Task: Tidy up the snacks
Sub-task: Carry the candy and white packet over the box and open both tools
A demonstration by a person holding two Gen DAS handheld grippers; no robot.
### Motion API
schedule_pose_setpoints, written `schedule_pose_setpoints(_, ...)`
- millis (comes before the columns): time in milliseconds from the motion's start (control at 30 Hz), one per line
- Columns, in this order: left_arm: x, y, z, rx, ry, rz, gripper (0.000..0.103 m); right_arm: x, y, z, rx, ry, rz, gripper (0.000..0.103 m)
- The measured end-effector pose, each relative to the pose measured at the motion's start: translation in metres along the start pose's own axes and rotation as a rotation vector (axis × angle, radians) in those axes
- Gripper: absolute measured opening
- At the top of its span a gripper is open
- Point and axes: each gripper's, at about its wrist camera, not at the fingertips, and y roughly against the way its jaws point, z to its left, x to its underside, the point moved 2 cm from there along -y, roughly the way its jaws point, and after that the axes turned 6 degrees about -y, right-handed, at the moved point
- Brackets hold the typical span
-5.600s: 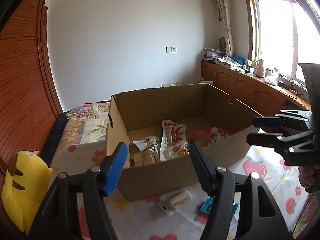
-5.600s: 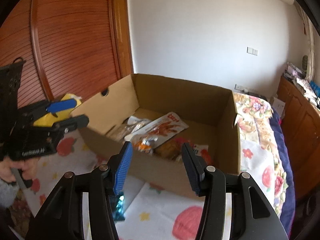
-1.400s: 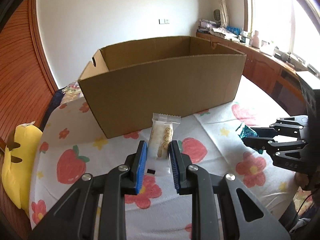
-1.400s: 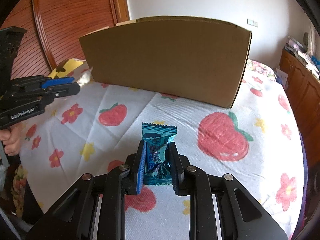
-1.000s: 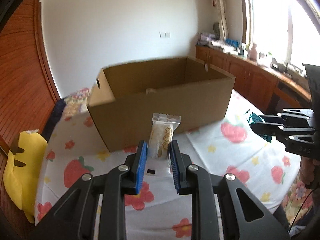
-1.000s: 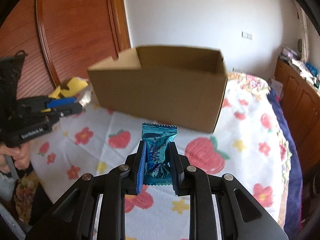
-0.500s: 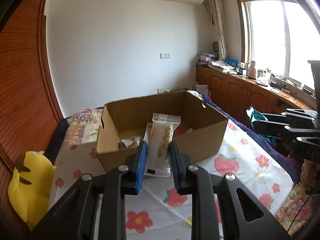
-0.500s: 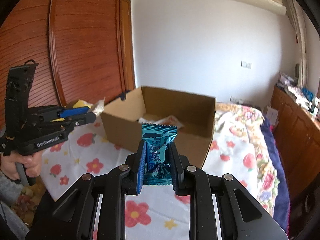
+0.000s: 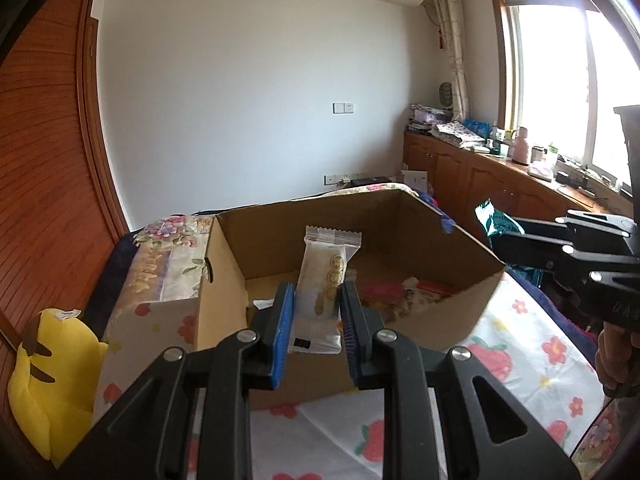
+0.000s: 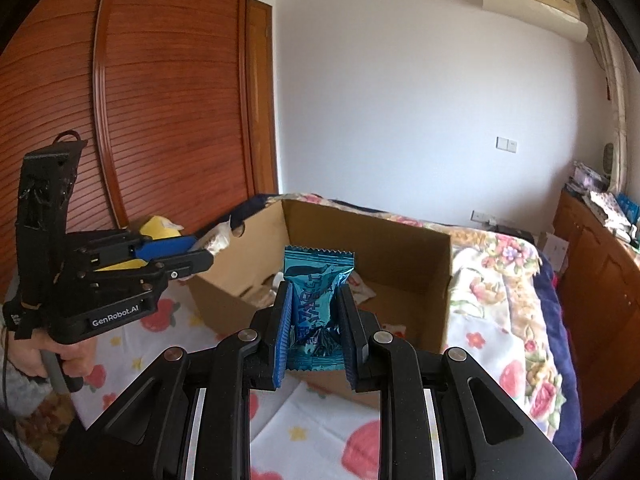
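Observation:
An open cardboard box (image 9: 424, 216) stands on the bed's strawberry-print sheet; it also shows in the right wrist view (image 10: 368, 236). Several snack packets (image 9: 404, 294) lie inside it. My left gripper (image 9: 316, 292) is shut on a white biscuit packet (image 9: 326, 276), held upright above the box's near wall. My right gripper (image 10: 314, 292) is shut on a teal foil snack packet (image 10: 314, 292), held upright in front of the box. The right gripper with its teal packet (image 9: 494, 220) shows at the right of the left wrist view, above the box's right wall.
A yellow plush toy (image 9: 44, 364) lies at the left edge of the bed. A wooden wardrobe (image 10: 168, 120) stands on the left. Wooden cabinets (image 9: 480, 184) with clutter run under the window at the right. The flowered sheet (image 9: 540, 364) spreads around the box.
Both grippers closed on packets on the sheet and lifted them. Since half a second ago both have moved closer to the box, whose inside now fills more of each view.

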Motion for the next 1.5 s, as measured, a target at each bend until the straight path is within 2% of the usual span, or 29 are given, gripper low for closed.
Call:
schedule_pose_setpoints(333,0.001,-0.053,0.021,-0.027,-0.004,0.045,0.022,0.001,-0.06,-0.01,-0.004,0.006,0.052,0.02)
schedule_pose_setpoints(733,0.015,-0.087,0.027,-0.005,0.014,0.075,0.022,0.009,-0.098,-0.024,0.02,-0.023,0.101,0.02)
schedule_pose_setpoints(1167,0.02,-0.093,0.026,-0.01,0.022,0.093,0.025,0.012,-0.112,-0.029,0.033,-0.03,0.13,0.021)
schedule_pose_setpoints(1333,0.022,-0.088,0.026,-0.016,0.024,0.087,0.025,0.012,-0.112,-0.029,0.028,-0.039,0.132,0.024)
schedule_pose_setpoints(1367,0.022,-0.085,0.025,-0.015,0.026,0.085,0.025,0.013,-0.113,-0.03,0.031,-0.042,0.134,0.029)
schedule_pose_setpoints(1500,0.023,-0.074,0.024,-0.025,0.013,0.076,0.025,0.013,-0.107,-0.03,0.035,-0.052,0.13,0.03)
